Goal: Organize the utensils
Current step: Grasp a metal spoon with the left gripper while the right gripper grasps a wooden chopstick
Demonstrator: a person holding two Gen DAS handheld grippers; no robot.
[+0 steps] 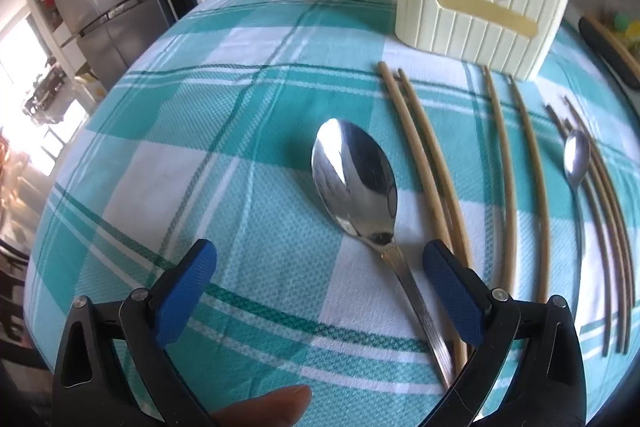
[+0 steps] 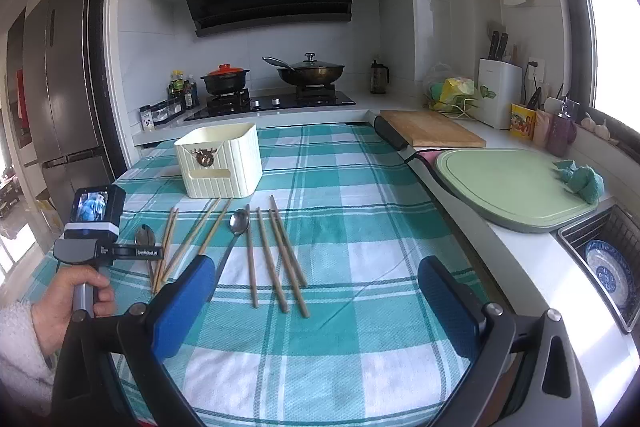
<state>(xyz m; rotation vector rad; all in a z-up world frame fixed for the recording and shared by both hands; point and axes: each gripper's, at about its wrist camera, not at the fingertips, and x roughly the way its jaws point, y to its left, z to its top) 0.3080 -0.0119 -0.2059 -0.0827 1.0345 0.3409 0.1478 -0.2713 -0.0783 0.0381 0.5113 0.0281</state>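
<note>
Your left tool (image 1: 316, 287) is wide open and holds nothing. It hangs low over the big spoon (image 1: 356, 183), whose thin handle runs back between the two blue pads (image 1: 186, 293), close to the right one. That spot looks picked so the pads can squeeze the handle. Just beside the spoon lie the chopsticks (image 1: 424, 171) in pairs, then a small spoon (image 1: 577, 157). They are set in a row, so each is easy to reach. The cream box (image 1: 480, 3) stands past them on the checked surface (image 1: 224, 131), likely their home. Your right tool (image 2: 316, 301) is also wide open and empty, waiting higher up.
</note>
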